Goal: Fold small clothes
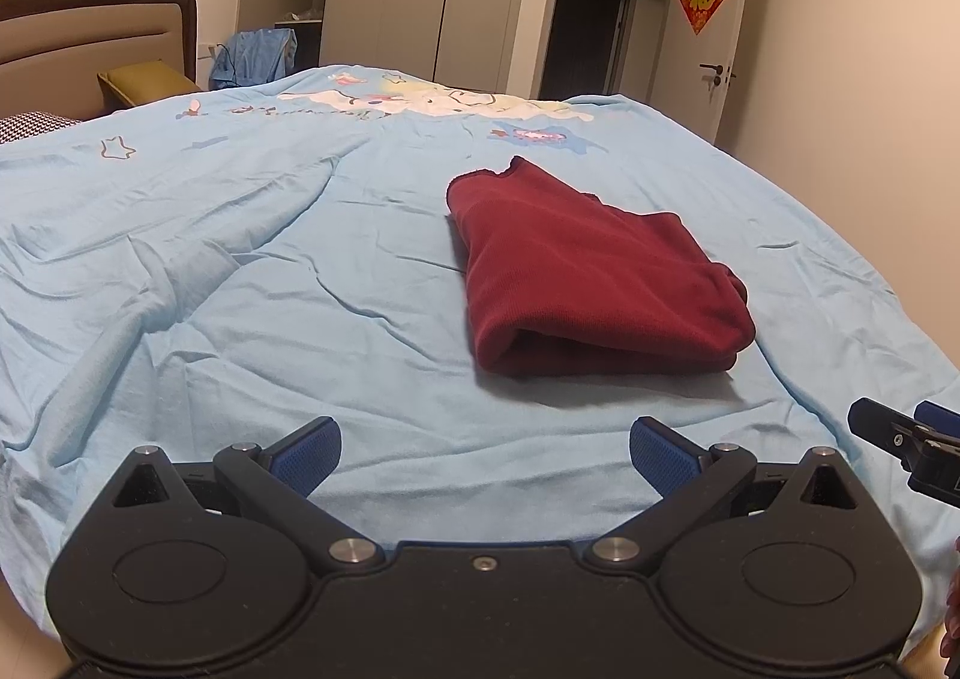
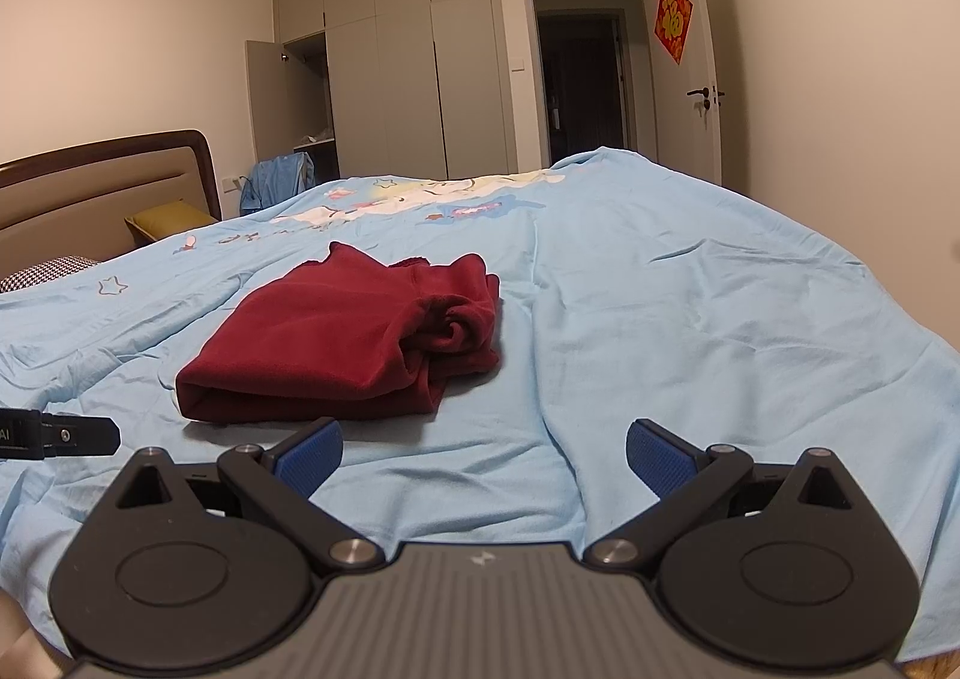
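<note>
Left gripper: jaws spread wide, nothing between the blue pads, hovering over the light blue bedsheet near the bed's edge. Red garment: folded into a thick rectangle, lying flat on the sheet ahead and slightly right of the left gripper, apart from both tools. Fold edge faces the cameras; the right side looks bunched in the right wrist view. Right gripper: also wide, empty, garment ahead-left of it. Background: headboard far left, wardrobe centre, red wall decoration right.
</note>
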{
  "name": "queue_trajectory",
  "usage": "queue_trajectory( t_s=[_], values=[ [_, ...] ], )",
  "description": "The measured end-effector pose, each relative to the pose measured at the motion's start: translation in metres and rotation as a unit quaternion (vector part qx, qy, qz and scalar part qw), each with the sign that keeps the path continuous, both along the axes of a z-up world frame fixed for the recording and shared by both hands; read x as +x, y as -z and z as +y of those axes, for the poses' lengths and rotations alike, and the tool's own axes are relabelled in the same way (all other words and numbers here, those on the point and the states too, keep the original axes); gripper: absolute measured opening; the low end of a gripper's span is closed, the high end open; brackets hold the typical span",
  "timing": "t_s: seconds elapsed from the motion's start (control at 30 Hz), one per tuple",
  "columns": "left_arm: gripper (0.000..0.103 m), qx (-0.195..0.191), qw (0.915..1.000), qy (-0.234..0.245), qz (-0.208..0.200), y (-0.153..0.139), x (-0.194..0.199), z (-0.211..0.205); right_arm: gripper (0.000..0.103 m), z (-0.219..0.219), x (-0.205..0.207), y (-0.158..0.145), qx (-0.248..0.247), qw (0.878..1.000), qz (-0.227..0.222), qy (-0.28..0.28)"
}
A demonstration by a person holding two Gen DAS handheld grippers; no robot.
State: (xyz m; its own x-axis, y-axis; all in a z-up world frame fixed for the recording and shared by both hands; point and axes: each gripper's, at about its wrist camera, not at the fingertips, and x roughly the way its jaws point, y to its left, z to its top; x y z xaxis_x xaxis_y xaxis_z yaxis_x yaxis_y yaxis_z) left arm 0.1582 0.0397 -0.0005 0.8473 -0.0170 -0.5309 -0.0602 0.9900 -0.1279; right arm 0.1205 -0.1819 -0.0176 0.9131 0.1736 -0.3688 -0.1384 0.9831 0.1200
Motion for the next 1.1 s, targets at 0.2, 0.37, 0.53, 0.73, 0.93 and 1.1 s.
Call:
queue_trajectory(
  t_s=[0.2, 0.37, 0.53, 0.73, 0.93, 1.1],
  values=[
    [0.102, 0.000, 1.0000, 0.000, 0.001, 0.0010, 0.0001, -0.0002, 0.103, 0.0002, 0.0001, 0.0000, 0.000, 1.000, 0.001, -0.001],
    [0.102, -0.001, 1.0000, 0.000, 0.003, 0.0034, -0.0002, -0.0007, 0.103, 0.0009, 0.0004, 0.0013, -0.001, 1.000, 0.001, -0.001],
    [0.102, -0.001, 1.0000, 0.001, 0.005, 0.0048, -0.0004, -0.0004, 0.103, 0.0008, 0.0004, 0.0022, 0.000, 1.000, 0.002, -0.001],
    [0.102, -0.001, 1.0000, 0.001, 0.005, 0.0041, 0.0001, -0.0005, 0.103, 0.0008, 0.0003, 0.0023, 0.000, 1.000, 0.002, -0.001],
    [0.102, -0.001, 1.0000, 0.001, 0.006, 0.0044, 0.0002, -0.0005, 0.103, 0.0008, 0.0007, 0.0021, 0.000, 1.000, 0.002, -0.001],
    [0.102, 0.000, 1.0000, -0.002, 0.007, 0.0040, 0.0003, -0.0005, 0.103, 0.0008, 0.0009, 0.0019, 0.000, 1.000, 0.002, -0.001]
  ],
)
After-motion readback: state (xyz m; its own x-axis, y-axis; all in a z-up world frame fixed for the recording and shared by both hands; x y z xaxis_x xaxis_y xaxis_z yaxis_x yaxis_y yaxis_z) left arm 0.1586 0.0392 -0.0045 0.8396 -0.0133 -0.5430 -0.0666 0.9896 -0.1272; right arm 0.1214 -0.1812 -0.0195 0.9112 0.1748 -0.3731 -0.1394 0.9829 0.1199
